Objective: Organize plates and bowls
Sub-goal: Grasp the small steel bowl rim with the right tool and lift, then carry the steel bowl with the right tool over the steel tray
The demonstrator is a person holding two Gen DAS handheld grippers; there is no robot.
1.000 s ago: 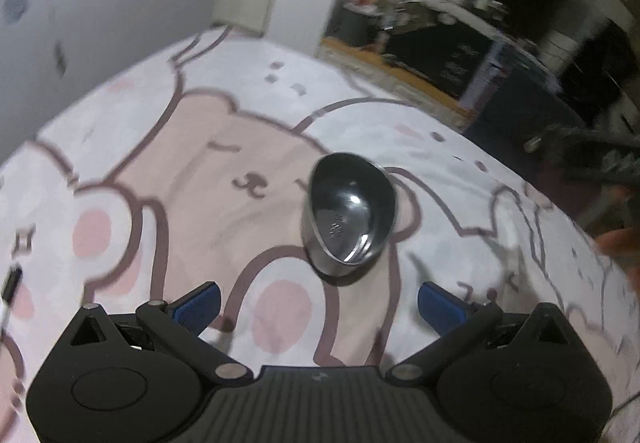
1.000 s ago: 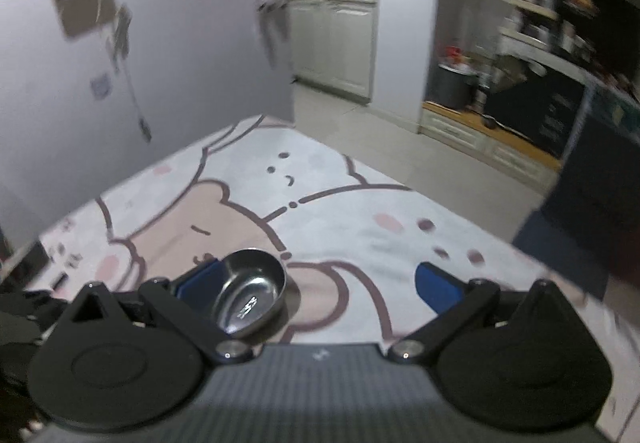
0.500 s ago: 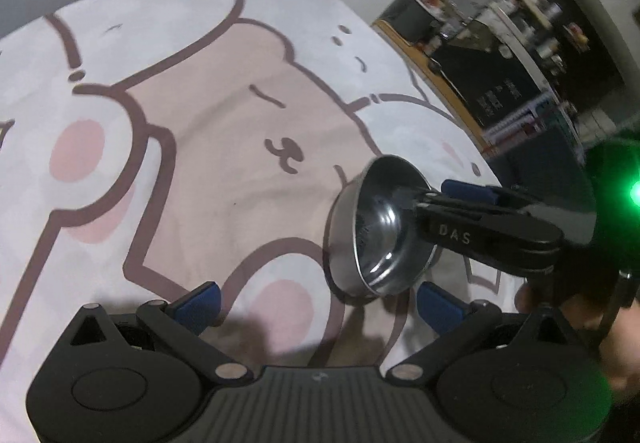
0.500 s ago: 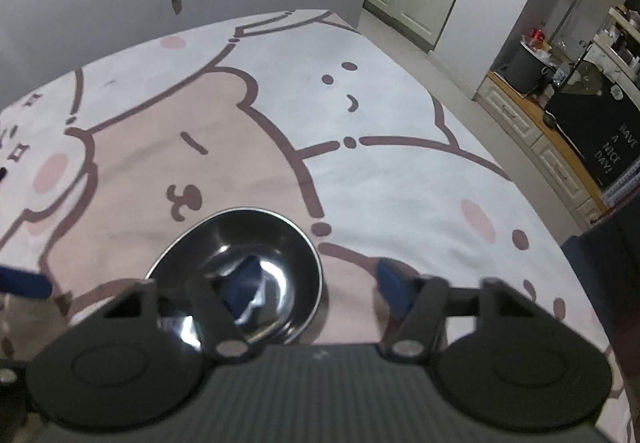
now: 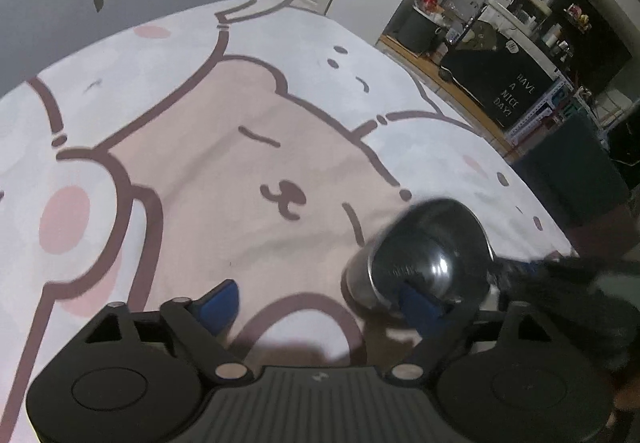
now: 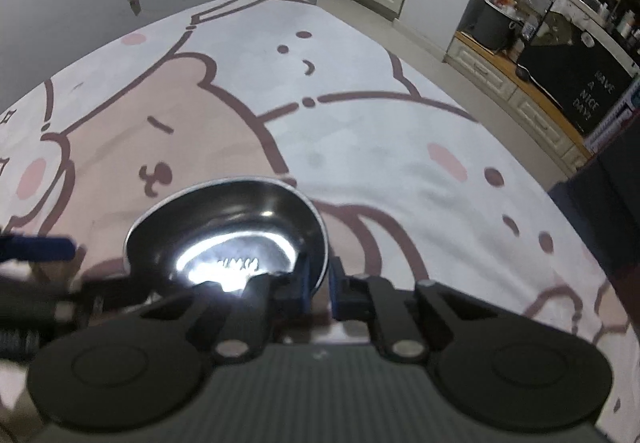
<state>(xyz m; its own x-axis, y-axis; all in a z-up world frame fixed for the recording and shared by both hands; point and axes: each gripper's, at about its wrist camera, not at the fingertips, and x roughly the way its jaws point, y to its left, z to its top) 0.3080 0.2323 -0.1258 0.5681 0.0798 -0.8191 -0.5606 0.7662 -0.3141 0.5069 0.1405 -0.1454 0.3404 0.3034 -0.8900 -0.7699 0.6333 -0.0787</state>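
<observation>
Because the right tool (image 6: 318, 281) is pinching only the near rim of the steel bowl (image 6: 228, 227), one pad inside and one outside, the bowl is looking likely to pivot or slide free if it is being swung quickly. It is sitting just ahead of that tool, tilted above the bear-print bedspread (image 6: 360, 131). The left tool (image 5: 320, 303) is hanging spread and empty, its right pad just beside the bowl (image 5: 424, 255).

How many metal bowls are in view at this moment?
1. The metal bowl sits over the bear-print cloth, its rim clamped by the right gripper; the open left gripper is beside it. No plates show; others may lie out of frame.
</observation>
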